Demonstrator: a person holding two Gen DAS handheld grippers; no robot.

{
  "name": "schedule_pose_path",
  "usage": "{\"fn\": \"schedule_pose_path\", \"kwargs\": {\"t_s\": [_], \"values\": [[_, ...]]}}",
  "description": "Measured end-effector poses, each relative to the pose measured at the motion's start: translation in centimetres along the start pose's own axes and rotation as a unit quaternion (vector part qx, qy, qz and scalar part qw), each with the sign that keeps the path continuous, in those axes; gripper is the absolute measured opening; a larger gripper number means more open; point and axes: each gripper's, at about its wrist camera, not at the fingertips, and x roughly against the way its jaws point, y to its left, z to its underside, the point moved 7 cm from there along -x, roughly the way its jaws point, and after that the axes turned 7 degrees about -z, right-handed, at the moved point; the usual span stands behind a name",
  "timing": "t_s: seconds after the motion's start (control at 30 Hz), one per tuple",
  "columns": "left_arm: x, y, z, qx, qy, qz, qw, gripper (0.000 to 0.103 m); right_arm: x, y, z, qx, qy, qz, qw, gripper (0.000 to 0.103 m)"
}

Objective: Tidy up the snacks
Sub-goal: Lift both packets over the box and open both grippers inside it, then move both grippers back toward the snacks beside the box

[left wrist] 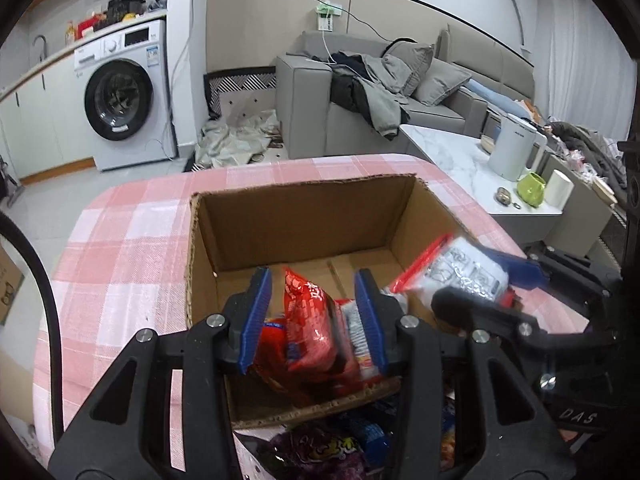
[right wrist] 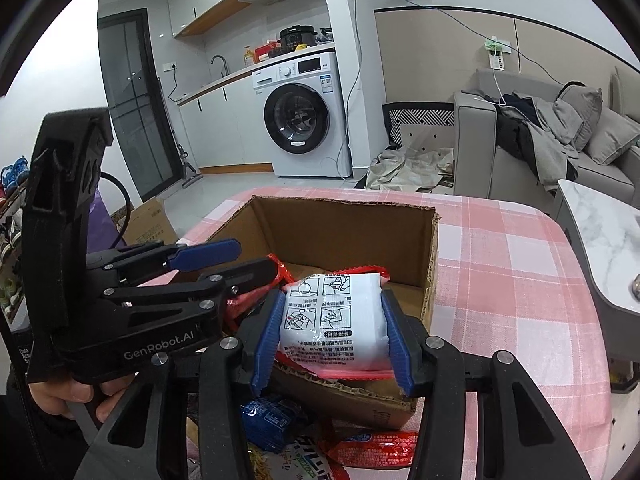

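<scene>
Both grippers work over an open cardboard box that sits on a table with a pink checked cloth.

Left gripper: its 2 blue pads stand apart over the near end of the box, with a red snack packet between them. The packet stands up on edge among other packets in the box. It looks loose in the gap; I cannot tell whether either pad touches it.

Right gripper: its 2 blue pads are pressed against the sides of a white packet with a red edge, printed with black line drawings. The packet is held above the near right corner of the box, and the left view shows it lifted over the box's right wall. In the right view, the left gripper reaches in from the side, and a hand holds its black handle.

Inside the box, the far part of the floor is bare cardboard; the packets lie at the near end. On the cloth just in front of the box lie more snacks: a blue packet, a red packet and a purple packet.

Beyond the table are a washing machine, a grey sofa with clothes on it, and a white marble table with a white kettle and a green cup.
</scene>
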Motion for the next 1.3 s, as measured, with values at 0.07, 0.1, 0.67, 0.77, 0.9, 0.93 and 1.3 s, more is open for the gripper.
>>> {"fn": "schedule_pose_path", "kwargs": {"t_s": [0.07, 0.1, 0.67, 0.77, 0.9, 0.93, 1.3], "values": [[0.7, 0.2, 0.0, -0.002, -0.006, -0.003, 1.0000, 0.060, 0.8, 0.2, -0.2, 0.002, -0.011, -0.001, 1.000, 0.059], [1.3, 0.3, -0.1, -0.001, -0.011, -0.003, 0.9999, 0.073, 1.3, 0.3, -0.3, 0.004, -0.015, 0.001, 1.000, 0.063], [10.5, 3.9, 5.7, 0.010, -0.028, -0.002, 0.9996, 0.102, 9.4, -0.9, 3.8, -0.024, -0.036, 0.048, 0.998, 0.103], [11.3, 4.3, 7.2, 0.012, -0.028, -0.006, 0.9995, 0.102, 9.9, -0.9, 5.1, -0.027, -0.030, 0.052, 0.998, 0.103], [12.0, 4.5, 8.4, 0.008, -0.023, -0.007, 0.9997, 0.102, 10.2, -1.2, 6.8, -0.035, -0.019, 0.057, 0.998, 0.103], [12.1, 4.4, 8.6, 0.006, -0.022, -0.007, 0.9997, 0.102, 10.2, -1.0, 7.0, -0.035, -0.017, 0.057, 0.998, 0.103], [11.8, 3.6, 10.2, -0.003, 0.005, -0.009, 0.9999, 0.102, 9.5, -1.3, 8.5, -0.052, -0.004, 0.045, 0.998, 0.103]]}}
